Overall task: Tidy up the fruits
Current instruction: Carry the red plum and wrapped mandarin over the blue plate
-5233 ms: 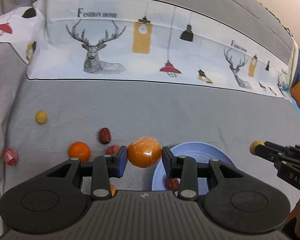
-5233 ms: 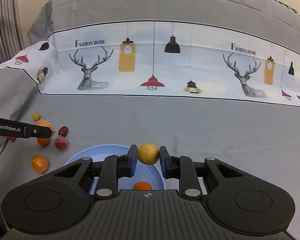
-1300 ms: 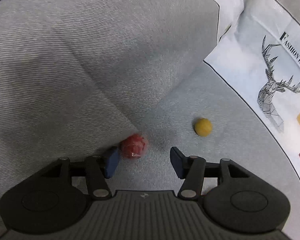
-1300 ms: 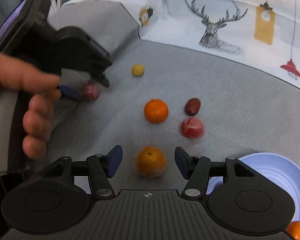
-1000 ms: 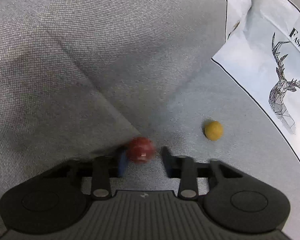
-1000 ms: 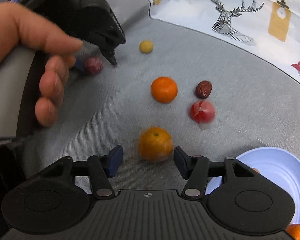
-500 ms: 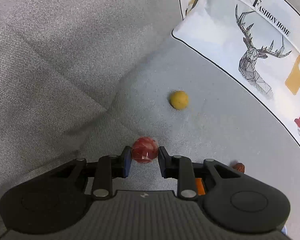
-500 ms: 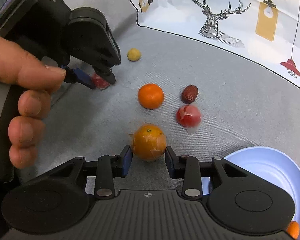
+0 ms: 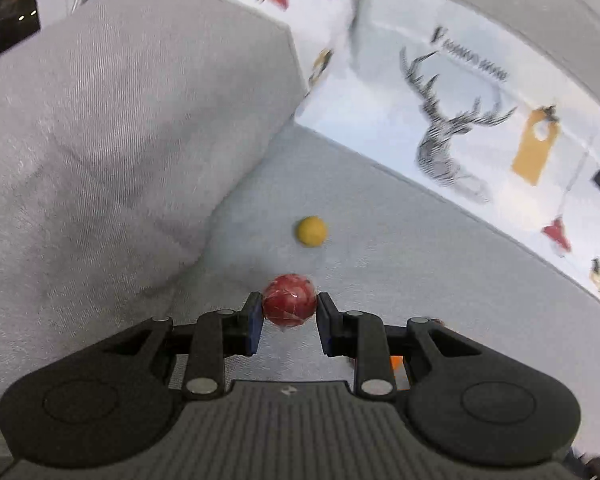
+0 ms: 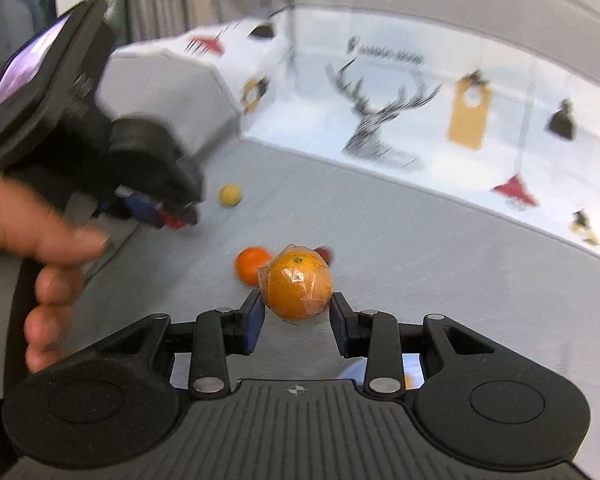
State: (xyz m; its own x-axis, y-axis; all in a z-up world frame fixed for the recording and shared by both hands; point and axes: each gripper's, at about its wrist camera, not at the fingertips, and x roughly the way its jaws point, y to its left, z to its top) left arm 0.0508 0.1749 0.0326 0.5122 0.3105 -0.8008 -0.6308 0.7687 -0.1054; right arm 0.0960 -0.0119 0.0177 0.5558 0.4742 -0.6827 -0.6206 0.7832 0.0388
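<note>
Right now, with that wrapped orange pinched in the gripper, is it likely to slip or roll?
The orange looks round, so it would probably roll if released. Its shiny film wrap may be slippery. The right gripper pinches only its lower sides.

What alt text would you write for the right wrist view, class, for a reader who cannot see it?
The right gripper holds a wrapped orange above a grey sofa seat. To its left, a hand holds the left gripper shut on a small red fruit; a yellow fruit lies beyond.
</note>
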